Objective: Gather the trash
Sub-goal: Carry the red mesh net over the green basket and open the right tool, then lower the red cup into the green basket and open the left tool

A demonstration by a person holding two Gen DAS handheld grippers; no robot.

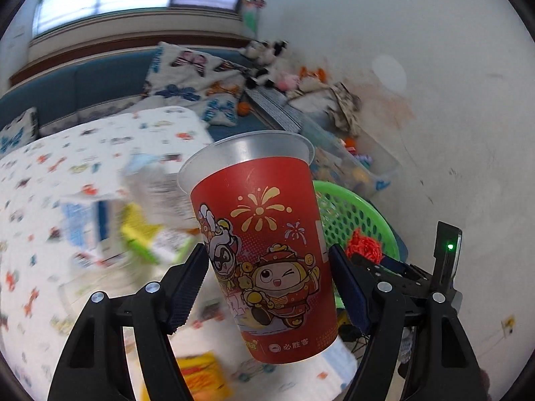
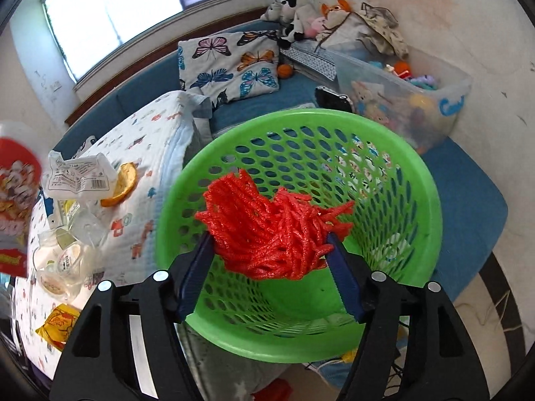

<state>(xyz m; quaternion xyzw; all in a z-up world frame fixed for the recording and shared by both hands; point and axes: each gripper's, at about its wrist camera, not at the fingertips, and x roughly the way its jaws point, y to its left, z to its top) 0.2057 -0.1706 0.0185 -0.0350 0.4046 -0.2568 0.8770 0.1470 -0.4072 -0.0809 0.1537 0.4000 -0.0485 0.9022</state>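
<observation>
Netting (image 2: pixel 272 230), red and bunched, hangs over the green basket (image 2: pixel 431 207) between your right gripper (image 2: pixel 271 260)'s blue pads, which look parted; whether they are gripping it, you cannot tell. It's drop-off time, so let it fall clear inside. Your left gripper (image 1: pixel 267 287) is clamped on the red cup (image 1: pixel 264 250), near the basket; bring it over the rim next, then release.
</observation>
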